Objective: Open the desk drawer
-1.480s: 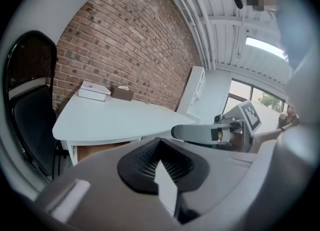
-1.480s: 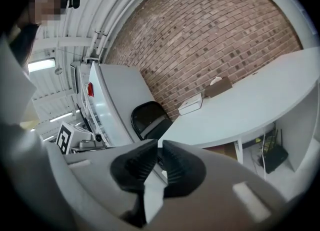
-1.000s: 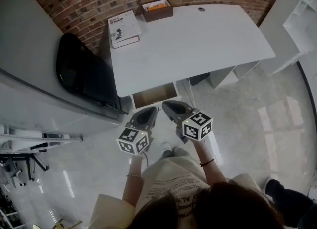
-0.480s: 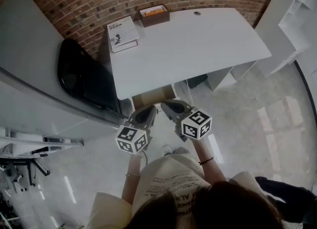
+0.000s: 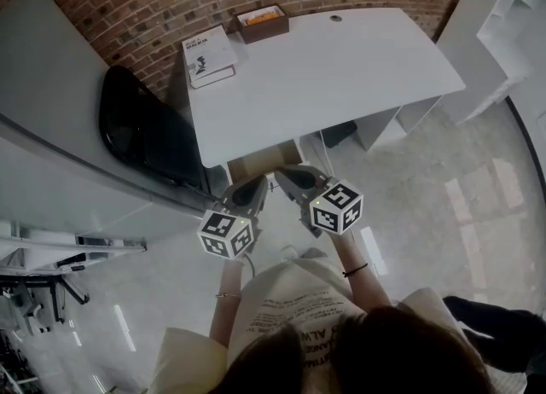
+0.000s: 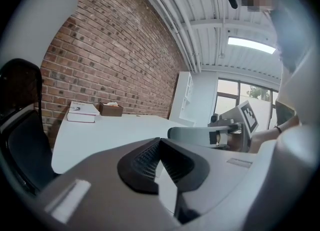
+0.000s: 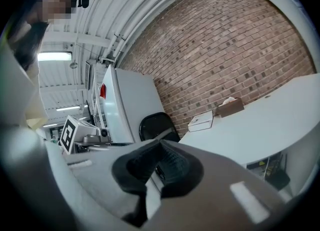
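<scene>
The white desk (image 5: 333,68) has a drawer (image 5: 258,160) under its near edge, pulled out a little so its brown inside shows. My left gripper (image 5: 258,182) and right gripper (image 5: 281,173) hang side by side just in front of the drawer, tips toward it and over its front edge. In the left gripper view the black pads (image 6: 150,157) meet at the tip with nothing between them. The right gripper view shows the same: pads (image 7: 172,165) pressed together, empty. Whether either tip touches the drawer is hidden.
A book (image 5: 210,55) and a brown tissue box (image 5: 262,22) lie at the desk's far left by the brick wall. A black chair (image 5: 149,132) stands left of the desk beside a white cabinet (image 5: 60,85). White shelving (image 5: 520,8) stands to the right.
Both grippers have crept slightly up the picture toward the desk edge, covering more of the drawer's inside. The drawer itself has not visibly moved.
</scene>
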The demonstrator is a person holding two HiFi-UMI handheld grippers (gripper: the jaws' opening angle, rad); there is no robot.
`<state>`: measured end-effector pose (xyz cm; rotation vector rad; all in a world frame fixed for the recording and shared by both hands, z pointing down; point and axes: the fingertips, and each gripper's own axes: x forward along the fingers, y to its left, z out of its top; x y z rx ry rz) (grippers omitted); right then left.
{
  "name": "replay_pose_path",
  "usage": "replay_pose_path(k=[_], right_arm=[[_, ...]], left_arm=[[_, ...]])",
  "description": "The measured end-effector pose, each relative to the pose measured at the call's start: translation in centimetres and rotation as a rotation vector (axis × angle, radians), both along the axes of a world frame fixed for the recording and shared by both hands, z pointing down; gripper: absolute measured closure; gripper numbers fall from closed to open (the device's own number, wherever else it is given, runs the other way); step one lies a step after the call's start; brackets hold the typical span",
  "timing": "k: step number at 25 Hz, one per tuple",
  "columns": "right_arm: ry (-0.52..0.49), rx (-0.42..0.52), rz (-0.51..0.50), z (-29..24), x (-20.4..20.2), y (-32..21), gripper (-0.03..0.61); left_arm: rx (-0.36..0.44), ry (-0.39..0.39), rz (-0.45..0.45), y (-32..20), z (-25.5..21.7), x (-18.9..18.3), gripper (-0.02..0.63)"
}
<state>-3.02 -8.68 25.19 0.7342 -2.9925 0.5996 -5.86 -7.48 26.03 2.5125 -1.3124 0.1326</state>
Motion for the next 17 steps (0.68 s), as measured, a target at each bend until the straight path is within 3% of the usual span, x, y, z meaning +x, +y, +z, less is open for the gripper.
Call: replay_pose_path(k=[17], right_arm=[[-0.031,-0.031,-0.002,0.35,0.29,0.82,0.575]], left_arm=[[-0.028,0.004,0.019,0.48,0.70,0.15,0.615]])
